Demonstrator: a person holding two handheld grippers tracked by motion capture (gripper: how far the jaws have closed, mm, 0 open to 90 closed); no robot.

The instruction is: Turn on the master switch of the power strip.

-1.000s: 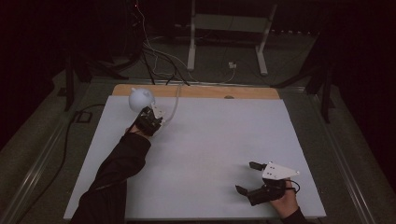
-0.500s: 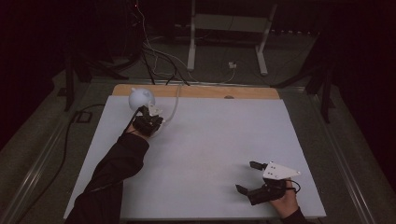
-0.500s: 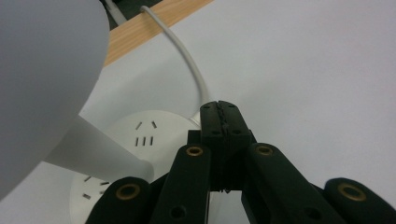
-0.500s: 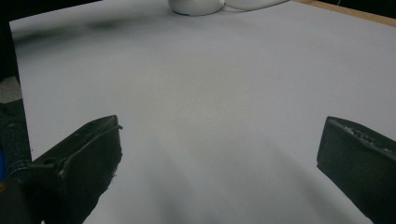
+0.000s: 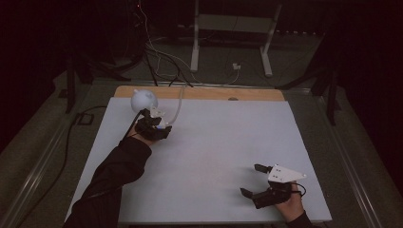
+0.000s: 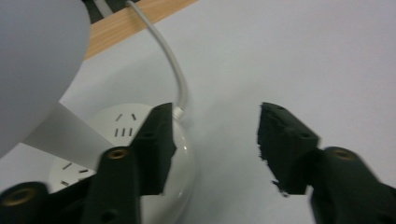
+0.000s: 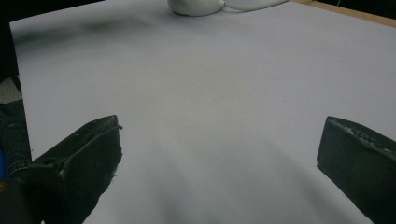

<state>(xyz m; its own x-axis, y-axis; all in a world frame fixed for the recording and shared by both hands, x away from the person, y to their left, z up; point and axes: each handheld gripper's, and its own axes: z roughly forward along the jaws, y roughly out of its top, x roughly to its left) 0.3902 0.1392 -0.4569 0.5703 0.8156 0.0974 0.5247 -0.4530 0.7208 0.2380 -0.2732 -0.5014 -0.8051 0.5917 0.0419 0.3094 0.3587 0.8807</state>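
**Letting go at the round socket hub**

While I look down from the high view, my left gripper (image 5: 154, 124) sits at the round white socket hub (image 5: 159, 119) near the far left corner of the table (image 5: 214, 142), with a white globe (image 5: 143, 99) just behind the hub. My right gripper (image 5: 259, 183) rests well apart from the hub, near the front right edge, jaws spread wide and empty.

Along my left gripper (image 6: 215, 144), the jaws have just been opening and now stand apart; one jaw overlaps the socket hub (image 6: 121, 126), the other is over bare table, so nothing is pinched. A white cord (image 6: 175, 74) leaves the hub toward the wooden edge (image 6: 126, 23). I judge the step to be a release at the hub; next I should back off without nudging it.

Along my right gripper (image 7: 219, 158), the jaws gape over bare table, with the socket hub (image 7: 194, 5) far ahead, cut off by the frame's top.

Whether my left jaw actually touches the hub I cannot tell. The globe (image 6: 32, 60) is blurred and cropped, and dim light hides what joins it to the hub.
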